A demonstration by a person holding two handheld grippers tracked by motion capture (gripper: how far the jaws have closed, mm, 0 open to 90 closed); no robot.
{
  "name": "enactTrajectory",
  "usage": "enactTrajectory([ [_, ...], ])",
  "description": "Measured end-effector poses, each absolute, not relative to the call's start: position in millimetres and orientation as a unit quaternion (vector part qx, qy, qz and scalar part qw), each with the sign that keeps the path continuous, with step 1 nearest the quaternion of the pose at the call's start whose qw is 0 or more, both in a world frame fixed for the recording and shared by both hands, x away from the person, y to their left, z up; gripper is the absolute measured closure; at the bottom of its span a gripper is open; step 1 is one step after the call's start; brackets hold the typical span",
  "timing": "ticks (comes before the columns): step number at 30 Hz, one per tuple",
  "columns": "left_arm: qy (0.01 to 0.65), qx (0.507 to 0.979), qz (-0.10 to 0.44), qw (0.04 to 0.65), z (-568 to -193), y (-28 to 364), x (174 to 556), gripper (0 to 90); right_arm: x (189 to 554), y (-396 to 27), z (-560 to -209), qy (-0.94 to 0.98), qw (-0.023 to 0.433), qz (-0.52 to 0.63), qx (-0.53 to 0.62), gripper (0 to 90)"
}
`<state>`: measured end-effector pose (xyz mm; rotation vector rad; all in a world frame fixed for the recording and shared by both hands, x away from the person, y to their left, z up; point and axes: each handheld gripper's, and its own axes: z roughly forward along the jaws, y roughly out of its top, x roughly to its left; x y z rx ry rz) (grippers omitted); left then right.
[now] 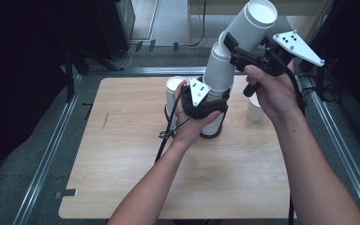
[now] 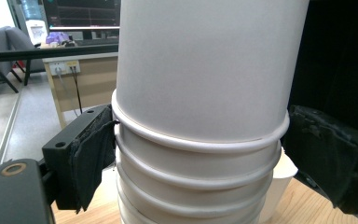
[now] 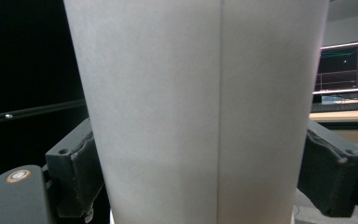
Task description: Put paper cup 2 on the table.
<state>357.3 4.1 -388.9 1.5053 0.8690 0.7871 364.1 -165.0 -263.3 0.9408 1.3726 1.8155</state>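
Observation:
A stack of white paper cups stands on the wooden table near its middle. My left gripper is shut on the stack's lower part. In the left gripper view both pads press the stack at its rolled rims, on either side of my left gripper. My right gripper is shut on the top cup, which is lifted and tilted to the right. The top cup's bottom end sits at the mouth of the cup below it. In the right gripper view the top cup's wall stands between the pads of my right gripper.
A single white cup stands just left of the stack, behind my left hand. Another cup stands upside down to the right, under my right forearm. Metal rails frame the table. Dark equipment stands at the back left.

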Motion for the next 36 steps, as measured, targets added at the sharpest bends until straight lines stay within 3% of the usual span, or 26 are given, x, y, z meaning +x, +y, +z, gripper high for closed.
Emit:
enactTrajectory([
  [23, 0.376, 0.643, 0.326, 0.582, -382.9, 7.9, 353.3, 10.9, 336.8, -196.1, -282.2, 0.514, 0.362, 0.688, 0.363, 13.4],
  [36, 0.368, 0.644, 0.312, 0.594, -380.7, 14.6, 338.1, 4.5, 326.2, -206.8, -302.9, 0.514, 0.364, 0.682, 0.372, 13.3],
])
